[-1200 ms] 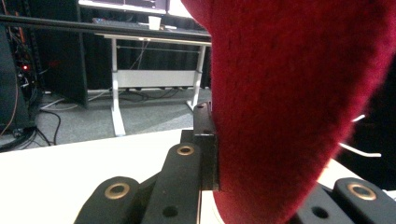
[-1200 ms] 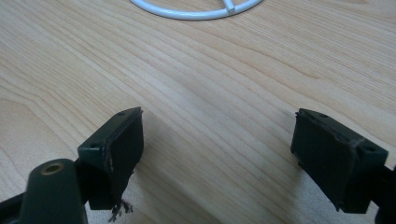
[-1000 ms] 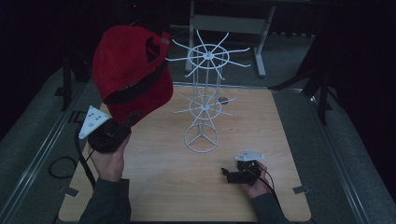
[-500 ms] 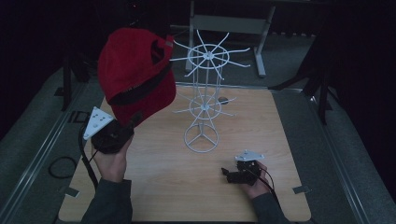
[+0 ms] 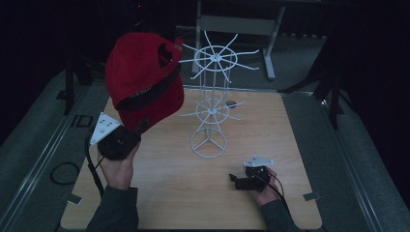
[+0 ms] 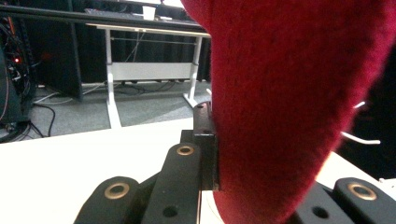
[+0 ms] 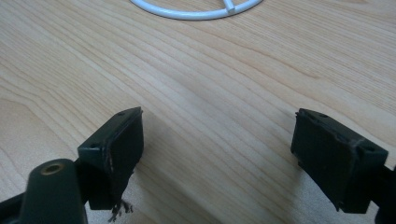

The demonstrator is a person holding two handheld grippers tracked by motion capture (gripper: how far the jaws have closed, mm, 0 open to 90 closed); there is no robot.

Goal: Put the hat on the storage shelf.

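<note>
Cap (image 5: 142,77) cloth looks soft and light, so it will flop and sag; you hold it raised at the left, just beside the white wire rack (image 5: 210,101), your left gripper (image 5: 126,135) clamped on its stiffer brim, probably the best hold. Your right gripper (image 5: 244,182) rests near-right on the wooden table (image 5: 169,193), jaws apart and empty.

Left gripper (image 5: 138,126): black body, grey three-cornered plate on top with small holes, black cable looping below.
Right gripper (image 5: 238,182): black, smaller grey plate on top, thin black cable trailing back.
Fingers (image 7: 112,156): black, blocky, flat pads with worn, frayed edges.
Link bars: black, brass-coloured rivets and plain screw holes.
Sleeves (image 5: 112,211): dark grey-green, long.
</note>
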